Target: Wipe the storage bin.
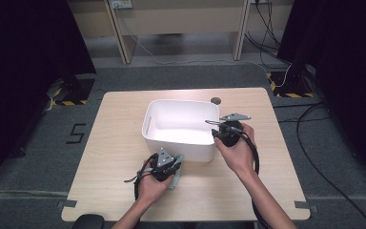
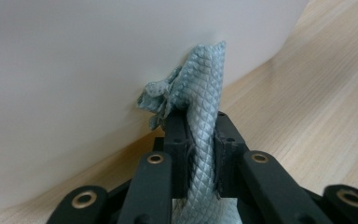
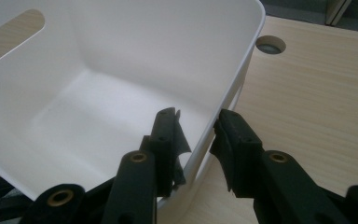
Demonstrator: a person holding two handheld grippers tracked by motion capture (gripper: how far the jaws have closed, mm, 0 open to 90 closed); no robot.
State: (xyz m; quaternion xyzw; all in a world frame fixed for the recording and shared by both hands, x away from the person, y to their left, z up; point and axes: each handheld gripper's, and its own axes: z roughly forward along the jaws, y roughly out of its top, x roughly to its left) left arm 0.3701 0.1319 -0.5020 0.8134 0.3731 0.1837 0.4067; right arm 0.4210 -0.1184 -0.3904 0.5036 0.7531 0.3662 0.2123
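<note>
Light wood table [image 1: 124, 186]; white bin [image 1: 181, 125] on it, cloth [image 1: 176, 175] perhaps touching.

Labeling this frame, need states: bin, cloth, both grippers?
white bin: upright on the table, empty.
grey cloth: bunched, pinched in the jaws, against the bin's outer wall.
left gripper: shut on the cloth.
right gripper: jaws astride the bin's wall; whether the pads press, can't tell.

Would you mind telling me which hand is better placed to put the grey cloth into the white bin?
The left. Its gripper is already shut on the grey cloth beside the white bin. The right gripper straddles the bin's wall, probably steadying it.
</note>
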